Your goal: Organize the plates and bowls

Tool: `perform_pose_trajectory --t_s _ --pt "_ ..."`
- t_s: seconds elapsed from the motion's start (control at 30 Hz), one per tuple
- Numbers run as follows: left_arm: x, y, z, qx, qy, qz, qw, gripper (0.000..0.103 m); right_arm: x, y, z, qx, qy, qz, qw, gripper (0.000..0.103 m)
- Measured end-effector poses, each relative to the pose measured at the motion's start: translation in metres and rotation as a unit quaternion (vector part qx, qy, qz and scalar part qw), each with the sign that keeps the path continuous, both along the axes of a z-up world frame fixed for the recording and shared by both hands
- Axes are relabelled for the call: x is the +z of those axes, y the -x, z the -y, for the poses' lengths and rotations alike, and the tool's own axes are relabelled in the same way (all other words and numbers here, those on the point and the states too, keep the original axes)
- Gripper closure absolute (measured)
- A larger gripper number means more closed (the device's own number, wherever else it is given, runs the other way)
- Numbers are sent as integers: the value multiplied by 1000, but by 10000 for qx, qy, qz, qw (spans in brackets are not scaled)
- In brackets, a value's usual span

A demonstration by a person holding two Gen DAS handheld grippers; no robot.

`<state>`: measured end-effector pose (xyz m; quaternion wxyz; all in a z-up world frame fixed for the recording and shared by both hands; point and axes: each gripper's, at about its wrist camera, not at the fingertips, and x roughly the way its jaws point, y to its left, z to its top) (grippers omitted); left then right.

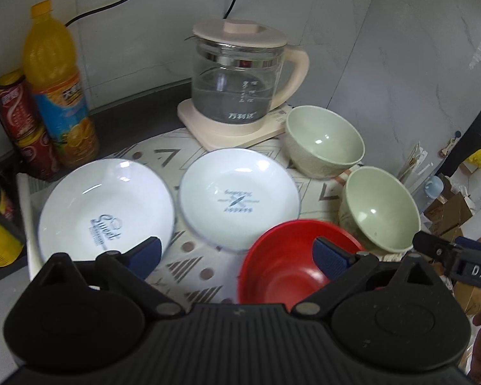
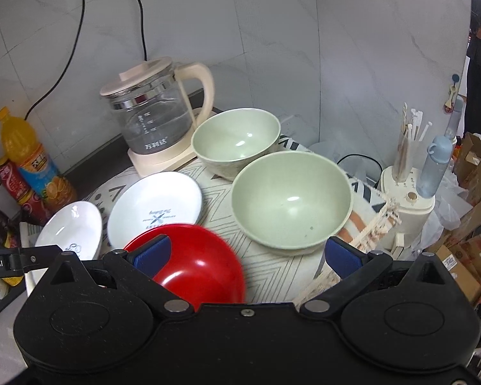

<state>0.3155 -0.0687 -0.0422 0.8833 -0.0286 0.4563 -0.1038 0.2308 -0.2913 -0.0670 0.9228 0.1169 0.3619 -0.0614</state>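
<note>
Two white plates lie side by side on a patterned mat (image 1: 189, 266): one reading "Sweet" (image 1: 105, 211) at the left, and one with a blue mark (image 1: 240, 195) in the middle. A red bowl (image 1: 282, 263) stands at the front. Two pale green bowls stand to the right, one far (image 1: 325, 141) and one near (image 1: 380, 208). My left gripper (image 1: 239, 253) is open above the mat, its right finger over the red bowl's inside. My right gripper (image 2: 248, 253) is open too, with the red bowl (image 2: 195, 256) under its left finger and the near green bowl (image 2: 291, 199) just ahead.
A glass kettle (image 1: 237, 86) on a cream base stands at the back by the tiled wall. An orange juice bottle (image 1: 57, 86) and red cans (image 1: 19, 112) stand at the back left. Right of the mat are a cream appliance (image 2: 407, 199), a blue bottle (image 2: 436, 166) and cardboard boxes (image 2: 465, 256).
</note>
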Motion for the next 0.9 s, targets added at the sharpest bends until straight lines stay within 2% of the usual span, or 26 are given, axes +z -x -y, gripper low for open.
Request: perform_pose_trajectory --t_s 0.17,0.47,0.53,0.63,0.77,0.9 --pt "-4 -12 26 131 88 -64 9999 4 -4 -15 25 81 90 -122 9999 0" --pt "-11 -32 75 155 228 -135 9995 15 -16 -39 70 270 53 -285 9992 4" --pt "-16 -37 86 138 257 -178 9994 22 -21 -44 80 307 -46 -378 9988 9" --pt "-24 -46 102 128 332 -318 9989 35 -28 -51 93 318 -143 -456 9984 10" --pt "-35 -55 118 229 387 -423 9981 43 -38 -61 108 462 -280 -516 9972 15" --pt "-42 -65 131 307 455 -509 9972 53 -49 -72 116 657 -326 -591 9956 27"
